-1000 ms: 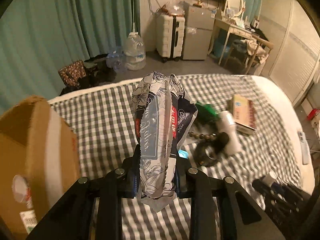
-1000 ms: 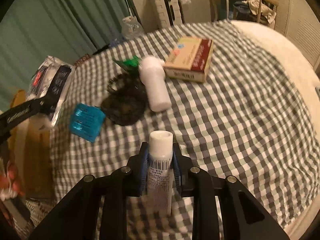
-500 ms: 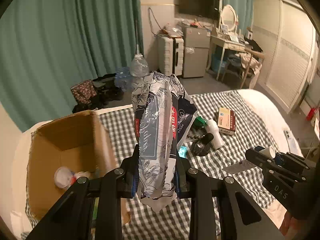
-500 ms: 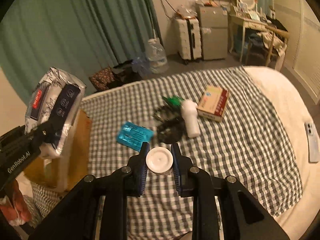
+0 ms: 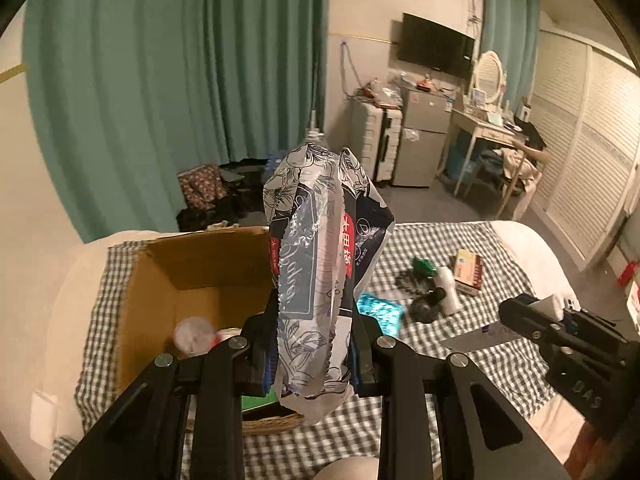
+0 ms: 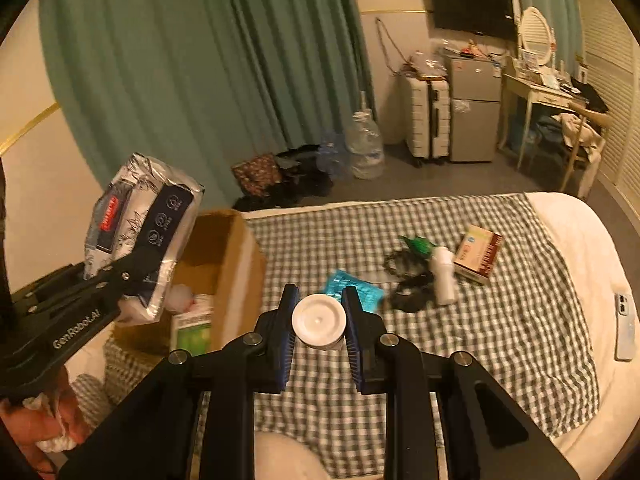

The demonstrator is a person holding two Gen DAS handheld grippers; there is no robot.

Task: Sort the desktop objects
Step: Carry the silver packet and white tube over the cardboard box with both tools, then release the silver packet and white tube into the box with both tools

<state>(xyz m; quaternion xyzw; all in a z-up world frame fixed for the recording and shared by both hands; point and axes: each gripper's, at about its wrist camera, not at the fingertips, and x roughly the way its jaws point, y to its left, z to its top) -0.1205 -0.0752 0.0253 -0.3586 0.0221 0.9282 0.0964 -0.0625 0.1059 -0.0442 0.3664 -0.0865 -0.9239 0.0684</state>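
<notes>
Cardboard box [image 5: 192, 268] on checkered bedspread [image 6: 500, 320] (teal curtains [image 5: 160, 80] behind).

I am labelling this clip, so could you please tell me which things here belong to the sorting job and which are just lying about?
Job:
- left gripper with tissue pack
- right gripper with white-capped bottle
- cardboard box
- blue packet
- white bottle
- small carton

Lying about:
- phone
- water jug
- suitcase

1. Bed [image 6: 580, 248], white, covered by a checked cloth [image 6: 500, 340].
2. On the cloth: open cardboard box [image 6: 236, 256] at left; teal packet [image 6: 352, 286], dark tangle [image 6: 408, 280], white bottle [image 6: 444, 280], small carton [image 6: 478, 254].
3. Phone [image 6: 624, 326] on the bare right edge.
</notes>
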